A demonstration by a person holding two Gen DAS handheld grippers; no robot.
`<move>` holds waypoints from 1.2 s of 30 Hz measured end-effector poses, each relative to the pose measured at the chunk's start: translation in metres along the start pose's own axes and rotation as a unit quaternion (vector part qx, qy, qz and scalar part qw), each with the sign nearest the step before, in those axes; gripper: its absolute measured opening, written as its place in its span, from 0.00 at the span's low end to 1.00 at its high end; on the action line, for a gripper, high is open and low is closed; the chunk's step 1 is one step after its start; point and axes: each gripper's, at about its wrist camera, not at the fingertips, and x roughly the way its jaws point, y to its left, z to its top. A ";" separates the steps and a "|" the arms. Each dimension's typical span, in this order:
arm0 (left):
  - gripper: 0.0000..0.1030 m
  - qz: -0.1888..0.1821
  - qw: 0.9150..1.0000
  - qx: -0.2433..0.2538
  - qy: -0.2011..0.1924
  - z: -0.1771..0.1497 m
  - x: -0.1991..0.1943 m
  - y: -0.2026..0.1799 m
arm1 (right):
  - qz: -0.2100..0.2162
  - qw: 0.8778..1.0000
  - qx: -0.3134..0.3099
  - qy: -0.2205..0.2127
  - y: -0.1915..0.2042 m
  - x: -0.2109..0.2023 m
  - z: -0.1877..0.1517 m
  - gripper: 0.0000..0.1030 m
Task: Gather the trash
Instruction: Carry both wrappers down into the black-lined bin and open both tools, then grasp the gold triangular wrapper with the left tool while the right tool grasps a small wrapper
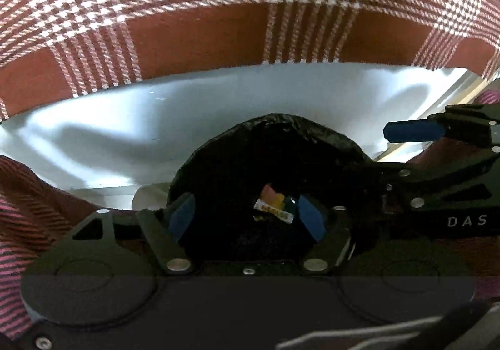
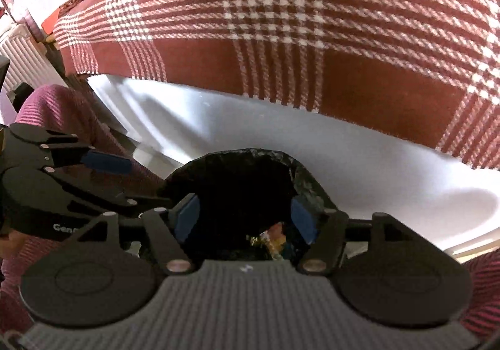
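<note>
Both tools hung over the black bag [image 1: 268, 162], which sat below the edge of the plaid-covered tabletop [image 1: 218, 21], presumably so trash could drop in. The left tool [image 1: 247, 218] and right tool [image 2: 247, 221] each stood with fingers apart, gripping nothing. A colourful wrapper [image 1: 273, 204] lay inside the bag

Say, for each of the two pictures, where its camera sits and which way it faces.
Left wrist: on the left gripper, facing down into the black bin bag; the right gripper and a striped sleeve show.
Right wrist: on the right gripper, facing the same bag; the left gripper shows.
Shared: bag, wrappers, checked blanket.
</note>
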 end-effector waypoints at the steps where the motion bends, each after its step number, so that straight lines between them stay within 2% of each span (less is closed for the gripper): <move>1: 0.72 -0.002 1.000 -0.001 -0.005 0.001 -0.003 0.002 | -0.002 1.000 -0.001 -0.003 0.000 -0.001 0.001 0.75; 5: 0.75 -0.011 0.999 -0.003 -0.036 0.011 -0.018 0.007 | -0.016 0.999 -0.012 -0.030 -0.001 -0.011 0.009 0.76; 10: 0.81 -0.025 0.994 0.001 -0.108 0.038 -0.047 0.013 | -0.032 0.994 -0.021 -0.103 -0.007 -0.041 0.031 0.81; 16: 0.84 -0.047 0.980 0.023 -0.190 0.082 -0.079 0.014 | -0.083 0.974 -0.029 -0.208 -0.019 -0.086 0.071 0.86; 19: 0.84 -0.057 0.974 0.023 -0.218 0.104 -0.086 0.011 | -0.115 0.964 -0.026 -0.237 -0.028 -0.100 0.091 0.86; 23: 0.84 -0.072 0.965 0.035 -0.249 0.128 -0.087 -0.002 | -0.144 0.955 -0.023 -0.258 -0.041 -0.109 0.113 0.87; 27: 0.81 -0.124 0.955 0.020 -0.269 0.153 -0.078 -0.011 | -0.160 0.949 -0.025 -0.269 -0.054 -0.113 0.138 0.89; 30: 0.76 -0.145 0.951 0.007 -0.271 0.171 -0.065 -0.020 | -0.173 0.947 -0.032 -0.267 -0.058 -0.115 0.157 0.89; 36: 0.68 -0.121 0.952 0.017 -0.280 0.195 -0.034 -0.044 | -0.179 0.946 -0.047 -0.267 -0.064 -0.117 0.175 0.89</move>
